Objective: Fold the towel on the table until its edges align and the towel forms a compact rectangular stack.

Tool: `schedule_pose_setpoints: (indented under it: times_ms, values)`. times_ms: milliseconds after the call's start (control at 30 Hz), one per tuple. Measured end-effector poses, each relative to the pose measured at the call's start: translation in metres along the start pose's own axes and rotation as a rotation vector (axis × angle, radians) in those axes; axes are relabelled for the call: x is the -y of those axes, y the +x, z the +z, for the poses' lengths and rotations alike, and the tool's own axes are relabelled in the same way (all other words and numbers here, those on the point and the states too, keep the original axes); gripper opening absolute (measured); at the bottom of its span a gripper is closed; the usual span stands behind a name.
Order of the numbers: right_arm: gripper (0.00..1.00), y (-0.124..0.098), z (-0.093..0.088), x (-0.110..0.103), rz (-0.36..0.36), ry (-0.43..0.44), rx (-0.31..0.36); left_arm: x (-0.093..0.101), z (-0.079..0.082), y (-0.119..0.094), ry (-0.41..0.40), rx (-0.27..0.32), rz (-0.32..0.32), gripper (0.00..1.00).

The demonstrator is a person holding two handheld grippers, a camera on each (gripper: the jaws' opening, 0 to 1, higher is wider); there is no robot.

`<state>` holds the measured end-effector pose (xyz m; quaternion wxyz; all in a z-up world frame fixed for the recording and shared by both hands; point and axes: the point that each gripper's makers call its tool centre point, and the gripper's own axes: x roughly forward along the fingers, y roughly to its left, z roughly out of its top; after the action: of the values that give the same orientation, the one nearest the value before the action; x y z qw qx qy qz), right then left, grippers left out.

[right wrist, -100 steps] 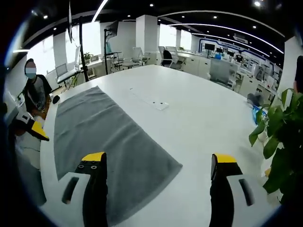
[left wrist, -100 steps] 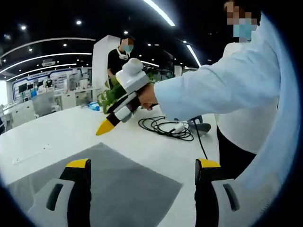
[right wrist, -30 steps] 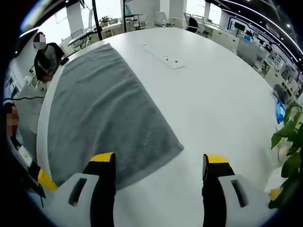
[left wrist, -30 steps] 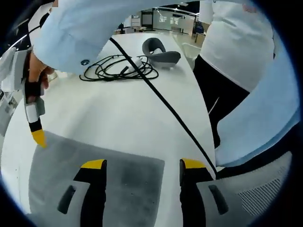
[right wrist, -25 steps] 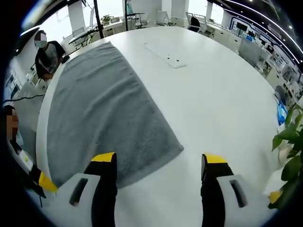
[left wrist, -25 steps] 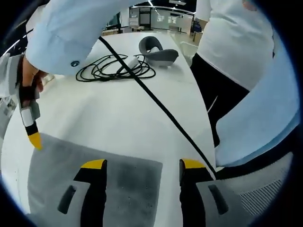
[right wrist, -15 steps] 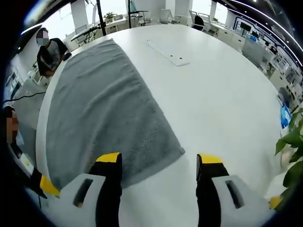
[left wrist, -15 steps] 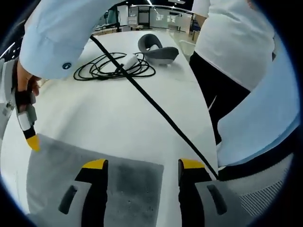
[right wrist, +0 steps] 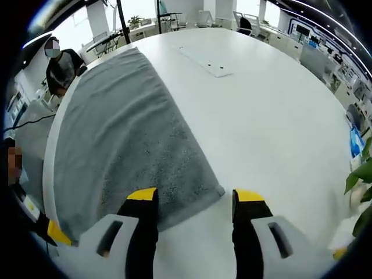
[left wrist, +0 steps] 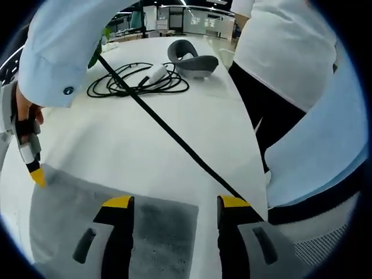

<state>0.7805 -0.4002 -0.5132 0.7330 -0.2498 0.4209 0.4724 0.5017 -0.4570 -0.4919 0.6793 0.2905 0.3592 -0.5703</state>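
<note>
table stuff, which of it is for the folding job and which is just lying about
For the job:
- flat grey terry towel
- left gripper
- right gripper

Lying about:
- coiled black cable
- grey curved headset-like object
- flat white strip
- green plant leaves

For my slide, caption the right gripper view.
Open right gripper straddles the near corner of a flat grey towel.

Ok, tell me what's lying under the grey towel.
The grey towel lies flat on the white table; bare tabletop shows all around its edges. Nothing bulges beneath it, but the surface it covers is hidden.
</note>
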Motion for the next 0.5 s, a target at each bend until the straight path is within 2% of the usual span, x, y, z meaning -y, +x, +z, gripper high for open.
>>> schedule_pose_setpoints:
  times_ms: [500]
  values:
    - [0.33,0.0037,-0.0032,0.0065,0.001,0.013,-0.003,-0.0002,0.0003,0.0035,-0.011,0.000,0.001,0.60]
